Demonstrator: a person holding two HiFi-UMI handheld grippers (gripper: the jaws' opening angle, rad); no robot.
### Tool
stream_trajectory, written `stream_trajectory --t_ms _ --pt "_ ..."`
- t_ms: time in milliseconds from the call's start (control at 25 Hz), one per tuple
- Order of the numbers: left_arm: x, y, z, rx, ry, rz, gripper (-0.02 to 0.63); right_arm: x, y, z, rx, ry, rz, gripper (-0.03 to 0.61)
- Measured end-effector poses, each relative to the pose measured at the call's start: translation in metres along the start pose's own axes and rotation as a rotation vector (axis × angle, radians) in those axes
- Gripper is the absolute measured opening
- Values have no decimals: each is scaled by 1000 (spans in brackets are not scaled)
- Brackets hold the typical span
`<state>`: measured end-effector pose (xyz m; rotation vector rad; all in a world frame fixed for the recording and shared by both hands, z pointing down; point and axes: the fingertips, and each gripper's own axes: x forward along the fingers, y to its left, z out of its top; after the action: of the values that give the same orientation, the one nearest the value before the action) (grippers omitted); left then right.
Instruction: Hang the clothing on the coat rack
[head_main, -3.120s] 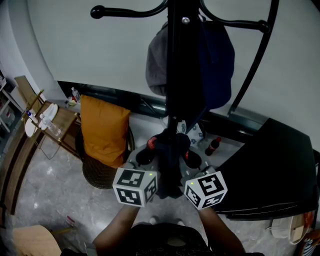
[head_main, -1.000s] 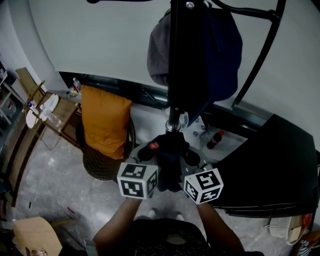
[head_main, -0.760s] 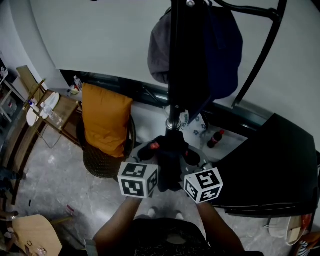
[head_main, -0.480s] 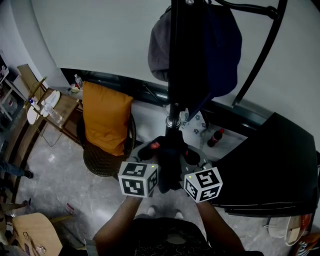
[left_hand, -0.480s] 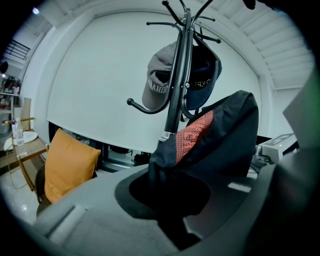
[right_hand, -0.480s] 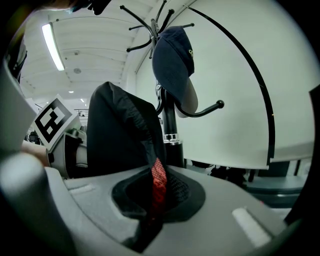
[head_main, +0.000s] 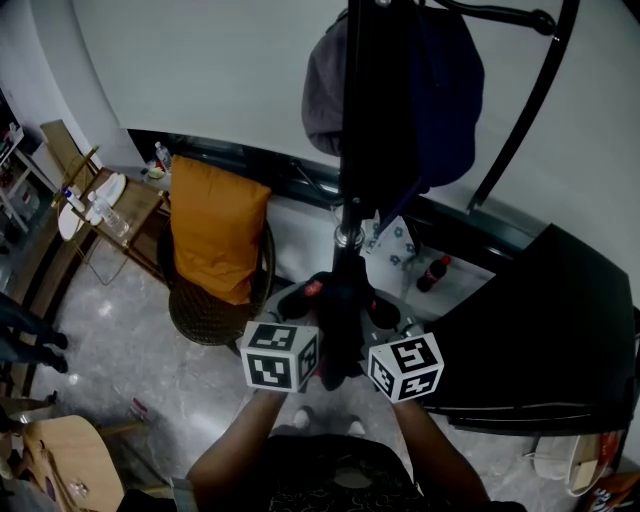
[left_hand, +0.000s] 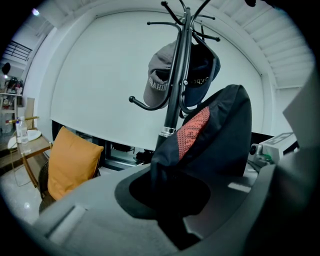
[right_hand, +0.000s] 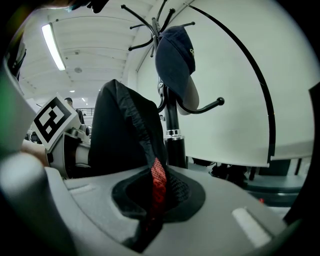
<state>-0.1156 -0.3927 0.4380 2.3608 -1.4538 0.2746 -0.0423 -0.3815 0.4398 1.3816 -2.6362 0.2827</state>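
A black garment with red mesh lining (head_main: 338, 312) is bunched between both grippers, just in front of the black coat rack pole (head_main: 356, 150). My left gripper (head_main: 300, 345) is shut on the garment (left_hand: 210, 145) from the left; my right gripper (head_main: 372, 345) is shut on the same garment (right_hand: 130, 145) from the right. The rack pole (left_hand: 175, 95) rises right behind the cloth and carries a grey cap (left_hand: 159, 80) and a navy cap (right_hand: 175, 65) on its upper hooks. A lower curved hook (right_hand: 207, 106) is bare.
A wicker chair with an orange cushion (head_main: 210, 240) stands left of the rack. A black table (head_main: 540, 330) lies to the right, with a dark bottle (head_main: 428, 273) on the floor near it. A small side table with bottles (head_main: 100, 215) is at far left. A curved black rod (head_main: 520, 110) arcs at upper right.
The view has shifted slightly; both grippers still hold the garment at about the same height in front of the pole. A person's legs have come into view at the left edge.
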Motion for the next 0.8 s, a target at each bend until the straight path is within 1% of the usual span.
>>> stream_trajectory --t_ms 800 --pt "-11 -11 -16 -5 23 36 34 -12 12 -13 2 26 44 17"
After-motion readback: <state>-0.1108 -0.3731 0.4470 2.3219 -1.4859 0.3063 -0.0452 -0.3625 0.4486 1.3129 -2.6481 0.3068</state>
